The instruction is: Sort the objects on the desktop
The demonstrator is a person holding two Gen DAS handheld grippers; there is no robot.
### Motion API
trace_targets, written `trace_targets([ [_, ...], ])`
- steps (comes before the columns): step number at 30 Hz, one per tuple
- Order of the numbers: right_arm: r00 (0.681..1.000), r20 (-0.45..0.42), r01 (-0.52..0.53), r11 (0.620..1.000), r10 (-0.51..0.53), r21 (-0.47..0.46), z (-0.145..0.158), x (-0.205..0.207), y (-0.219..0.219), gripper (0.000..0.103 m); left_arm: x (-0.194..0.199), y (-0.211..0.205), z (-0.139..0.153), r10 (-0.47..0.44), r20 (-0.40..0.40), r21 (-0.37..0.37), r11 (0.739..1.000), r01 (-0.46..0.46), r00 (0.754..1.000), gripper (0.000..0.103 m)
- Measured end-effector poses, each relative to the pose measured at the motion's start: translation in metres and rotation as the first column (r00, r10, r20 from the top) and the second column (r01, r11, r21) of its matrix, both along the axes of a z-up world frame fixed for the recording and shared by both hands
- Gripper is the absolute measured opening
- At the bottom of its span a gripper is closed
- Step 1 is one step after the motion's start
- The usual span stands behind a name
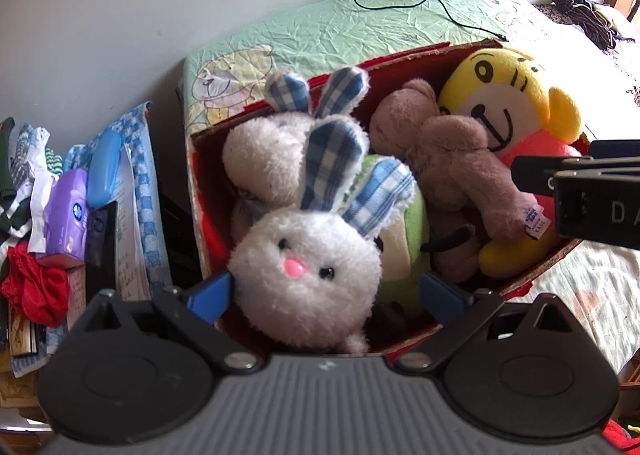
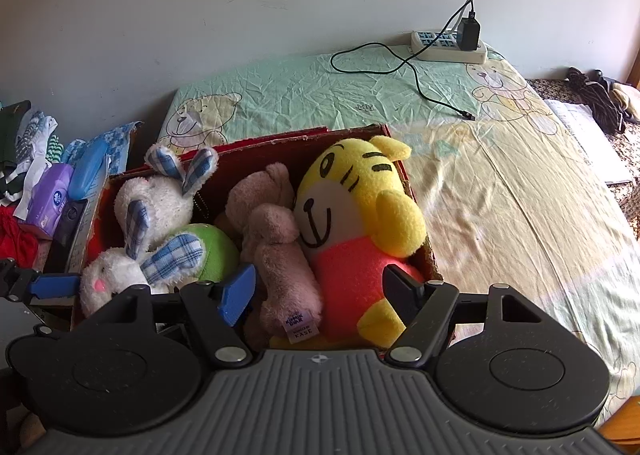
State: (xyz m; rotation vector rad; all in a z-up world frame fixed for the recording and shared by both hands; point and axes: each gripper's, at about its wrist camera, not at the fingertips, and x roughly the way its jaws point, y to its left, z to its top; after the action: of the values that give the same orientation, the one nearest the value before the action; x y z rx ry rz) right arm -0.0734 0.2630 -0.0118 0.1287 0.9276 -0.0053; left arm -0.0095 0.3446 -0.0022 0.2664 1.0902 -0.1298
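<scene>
A bed (image 2: 500,191) with a crinkled green and yellow sheet printed with cartoon bears fills most of the right wrist view, which alone shows its far stretch, a black cable end (image 2: 467,115) lying loose on the sheet and the white power strip (image 2: 449,45) against the wall. On the sheet stands 1 open cardboard box (image 2: 280,143) with red inner walls, packed with soft toys: 1 yellow tiger (image 2: 360,215) in a pink top, 1 brown fuzzy bear (image 2: 276,239), 1 green plush (image 2: 214,251) partly buried, and 2 white fluffy rabbits with blue checked ears. The left wrist view looks closer, showing the near rabbit's (image 1: 308,275) pink nose and black bead eyes, and the far rabbit (image 1: 260,159) behind it. The left gripper (image 1: 324,291) is spread wide, its blue pads flanking the near rabbit's head without clearly touching. The right gripper (image 2: 320,291) is also spread, poised above the bear and tiger, gripping nothing.
</scene>
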Motion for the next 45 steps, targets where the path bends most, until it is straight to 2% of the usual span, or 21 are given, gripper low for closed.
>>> trace_targets([
  [9, 1.000, 0.012, 0.004, 1.000, -0.004, -0.015, 0.002, 0.002, 0.004, 0.072, 0.003, 0.001, 0.006, -0.009, 0.023, -0.006, 1.000, 0.009, 1.000, 0.099],
  [14, 1.000, 0.013, 0.003, 1.000, -0.003, -0.019, 0.002, 0.005, 0.010, 0.072, 0.010, 0.009, 0.006, 0.001, 0.010, -0.027, 1.000, 0.000, 1.000, 0.099],
  [22, 1.000, -0.001, 0.021, 1.000, -0.021, -0.009, -0.001, 0.011, 0.014, 0.072, 0.018, 0.014, 0.007, -0.053, 0.017, -0.026, 0.998, 0.053, 0.998, 0.099],
  [27, 0.999, -0.011, 0.040, 0.999, -0.040, -0.002, -0.004, 0.010, 0.013, 0.072, 0.015, 0.013, 0.010, -0.096, 0.035, -0.013, 0.995, 0.096, 0.995, 0.099],
  [35, 0.997, -0.015, 0.073, 0.997, -0.072, 0.010, -0.010, 0.004, 0.010, 0.072, 0.006, 0.007, 0.004, -0.141, 0.058, -0.035, 0.989, 0.143, 0.988, 0.099],
  [38, 0.997, -0.010, 0.082, 0.997, -0.082, 0.011, -0.011, 0.002, 0.010, 0.072, 0.003, 0.002, 0.003, -0.170, 0.076, -0.012, 0.985, 0.171, 0.983, 0.099],
  [45, 0.996, 0.003, 0.090, 0.996, -0.090, 0.009, -0.008, 0.001, 0.012, 0.073, 0.010, 0.003, 0.008, -0.171, 0.077, -0.006, 0.985, 0.172, 0.982, 0.099],
])
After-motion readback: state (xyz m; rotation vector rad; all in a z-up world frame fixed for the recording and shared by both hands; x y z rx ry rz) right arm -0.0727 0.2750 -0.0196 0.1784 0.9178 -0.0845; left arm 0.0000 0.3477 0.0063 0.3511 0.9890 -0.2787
